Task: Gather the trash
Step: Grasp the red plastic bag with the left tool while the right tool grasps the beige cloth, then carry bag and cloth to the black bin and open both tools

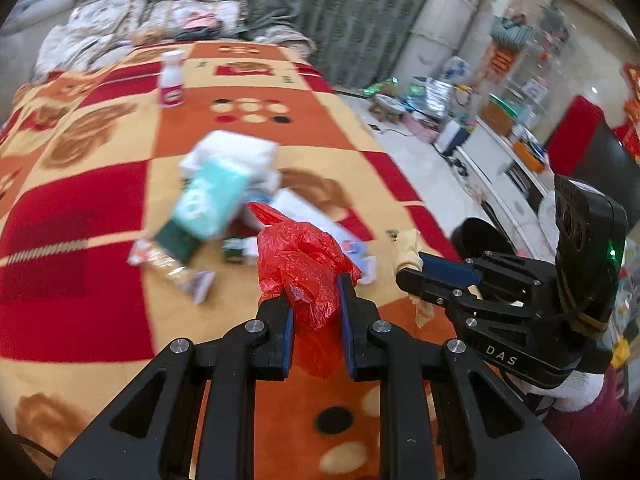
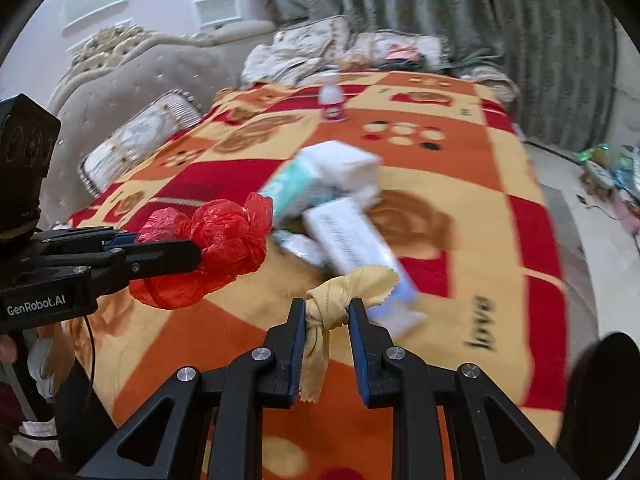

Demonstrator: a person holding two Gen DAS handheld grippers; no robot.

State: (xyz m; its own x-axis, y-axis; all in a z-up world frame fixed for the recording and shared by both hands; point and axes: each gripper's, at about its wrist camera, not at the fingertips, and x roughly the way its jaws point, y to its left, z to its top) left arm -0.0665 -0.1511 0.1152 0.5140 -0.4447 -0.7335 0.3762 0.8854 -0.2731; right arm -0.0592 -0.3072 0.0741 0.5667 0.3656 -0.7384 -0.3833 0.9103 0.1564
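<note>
left wrist: fingers (image 1: 286, 312) pinch crinkled red bag (image 1: 304, 264) | right fingers (image 2: 356, 320) pinch knotted yellow cloth (image 2: 340, 296)

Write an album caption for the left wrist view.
Left hand-held gripper clutching a red plastic bag above scattered trash on a patterned blanket.

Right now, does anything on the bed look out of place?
Yes: a jumble of boxes and wrappers lies scattered mid-blanket, and a white bottle stands alone farther back. Left tongs hold a red plastic bag; right tongs hold a knotted yellow cloth.
</note>
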